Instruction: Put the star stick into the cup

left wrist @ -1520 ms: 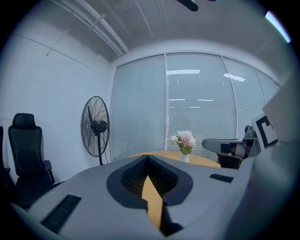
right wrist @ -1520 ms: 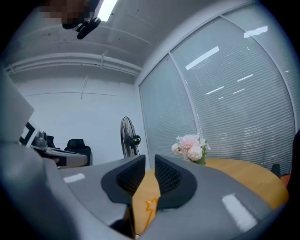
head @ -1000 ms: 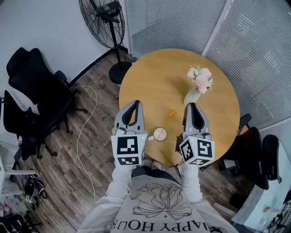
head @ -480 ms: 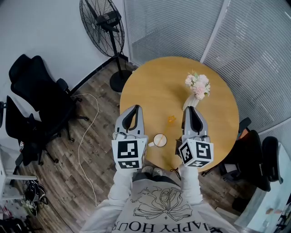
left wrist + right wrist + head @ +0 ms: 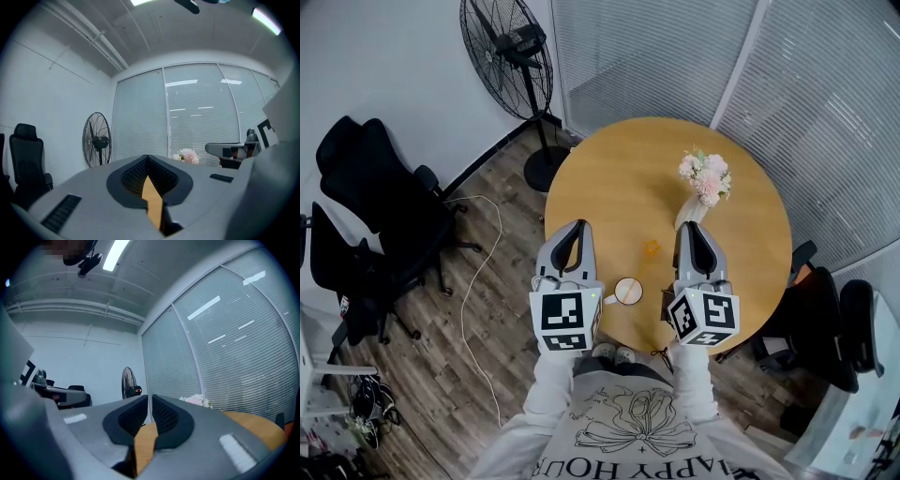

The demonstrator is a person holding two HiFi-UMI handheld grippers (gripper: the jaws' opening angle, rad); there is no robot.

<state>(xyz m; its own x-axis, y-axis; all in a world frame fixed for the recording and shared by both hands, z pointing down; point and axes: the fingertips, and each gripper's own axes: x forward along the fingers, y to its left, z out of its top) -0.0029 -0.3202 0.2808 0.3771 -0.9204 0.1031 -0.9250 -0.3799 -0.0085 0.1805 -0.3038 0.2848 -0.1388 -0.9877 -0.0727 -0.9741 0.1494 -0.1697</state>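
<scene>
Star stick [image 5: 652,247] ungripped; left hand-held gripper [image 5: 577,225] closed; right hand-held gripper [image 5: 692,227] ajar

The orange star stick [image 5: 652,247] on the round wooden worktop [image 5: 619,178] is too small to show its shape. The right claw [image 5: 692,228] covers the cream vase [image 5: 685,212] at its foot. The person's white printed shirt [image 5: 623,422] runs off the bottom edge.

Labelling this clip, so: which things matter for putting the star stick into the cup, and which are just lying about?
Job: star stick, cup, left gripper, right gripper.
Lying about: flower vase, standing fan, black office chairs, floor cable.
</scene>
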